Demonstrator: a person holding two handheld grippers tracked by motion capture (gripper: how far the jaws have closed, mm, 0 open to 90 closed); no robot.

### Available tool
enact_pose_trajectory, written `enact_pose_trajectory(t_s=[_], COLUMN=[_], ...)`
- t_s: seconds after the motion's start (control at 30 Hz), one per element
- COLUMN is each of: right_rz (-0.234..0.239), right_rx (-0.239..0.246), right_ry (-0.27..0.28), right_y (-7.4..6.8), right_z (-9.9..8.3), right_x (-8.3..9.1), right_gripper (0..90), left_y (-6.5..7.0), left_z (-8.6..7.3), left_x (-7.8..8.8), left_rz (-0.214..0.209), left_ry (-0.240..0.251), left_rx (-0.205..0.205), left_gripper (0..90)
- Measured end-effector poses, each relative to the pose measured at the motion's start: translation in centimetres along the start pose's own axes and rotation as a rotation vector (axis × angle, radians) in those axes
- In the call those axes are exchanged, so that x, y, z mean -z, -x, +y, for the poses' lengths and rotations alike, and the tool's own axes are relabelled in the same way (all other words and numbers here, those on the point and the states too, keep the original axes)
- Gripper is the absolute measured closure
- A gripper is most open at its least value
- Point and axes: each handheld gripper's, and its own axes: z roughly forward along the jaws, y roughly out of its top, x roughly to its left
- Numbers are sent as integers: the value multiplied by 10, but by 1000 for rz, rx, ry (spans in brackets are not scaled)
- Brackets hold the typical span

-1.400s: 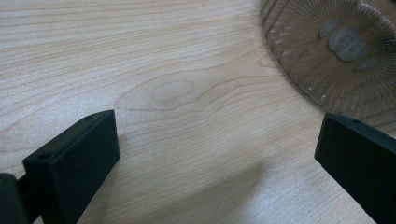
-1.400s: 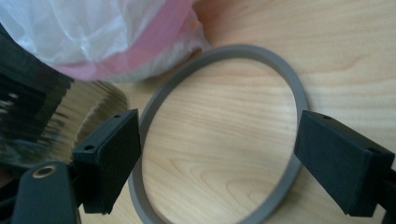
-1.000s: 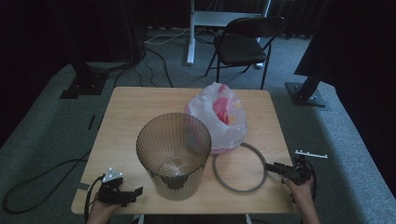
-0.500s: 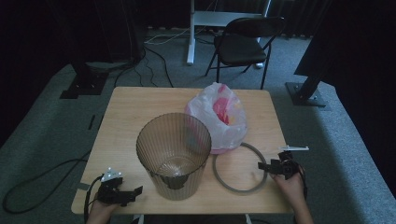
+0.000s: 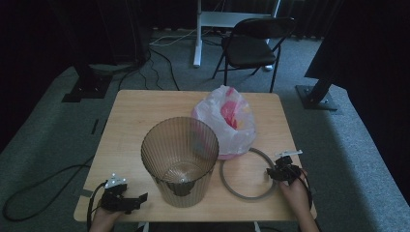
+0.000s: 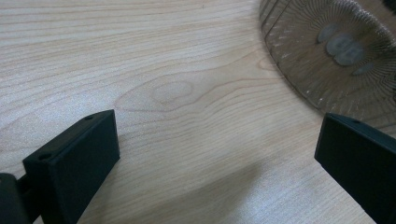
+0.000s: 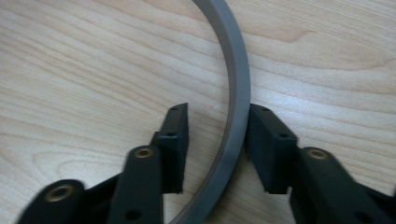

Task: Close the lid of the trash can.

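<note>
A grey ring [image 5: 226,185] lies flat on the wooden table [image 5: 135,121], right of a ribbed translucent brown bin [image 5: 180,159]. My right gripper [image 5: 273,173] straddles the ring's right side. In the right gripper view the ring [image 7: 238,93] runs between the jaws of that gripper [image 7: 217,135]. These jaws have just been closing: one jaw is against the ring's outer edge and the other stands a small gap away from its inner edge. My left gripper [image 5: 140,198] rests near the front left corner, open wide and holding nothing [image 6: 215,154], with the bin's base [image 6: 336,51] just beyond it.
A white plastic bag [image 5: 227,123] with something pink inside sits behind the bin and touches the ring's far side. A folding chair [image 5: 251,43] and stand bases are on the carpet beyond the table. The table's right edge is close to my right hand.
My right gripper has moved left from the table's right edge onto the ring, and its jaws have narrowed around the ring's band. The left gripper has stayed put.
</note>
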Motion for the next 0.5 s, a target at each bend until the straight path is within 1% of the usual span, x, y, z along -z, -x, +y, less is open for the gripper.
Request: enact_pose_trajectory(t_s=[0.03, 0.1, 0.13, 0.2, 0.23, 0.27, 0.3, 0.4, 0.43, 0.47, 0.5], right_rz=[-3, -15, -15, -19, -17, -17, -10, 8, 28, 28, 41], right_rx=[-6, -27, -27, -39, -53, -53, -56, -86, -115, -115, -123], right_ry=[0, 4, 4, 6, 6, 6, 7, 22, 32, 32, 35], right_y=[0, 2, 2, 3, 4, 4, 5, 9, 12, 12, 14], right_z=[0, 1, 1, 1, 2, 2, 1, 0, -1, -1, -2], right_x=[0, 0, 0, 0, -1, -1, -1, -1, -1, -1, -1], right_gripper=[690, 770, 770, 798, 812, 812, 815, 821, 823, 823, 824], left_y=[0, 0, 0, 0, 0, 0, 0, 0, 0, 0, 0], left_z=[0, 0, 0, 0, 0, 0, 0, 0, 0, 0, 0], left_x=[0, 0, 0, 0, 0, 0, 0, 0, 0, 0, 0], left_rz=[0, -1, -1, -1, 0, 0, 0, 0, 0, 0, -1], left_ry=[1, 0, 1, 0, 0, 0, 0, 0, 0, 0, 0], left_rx=[0, -1, 0, 1, 0, 0, 0, 1, 1, 1, 3], left_gripper=[0, 0, 0, 0, 0, 0, 0, 0, 0, 0, 0])
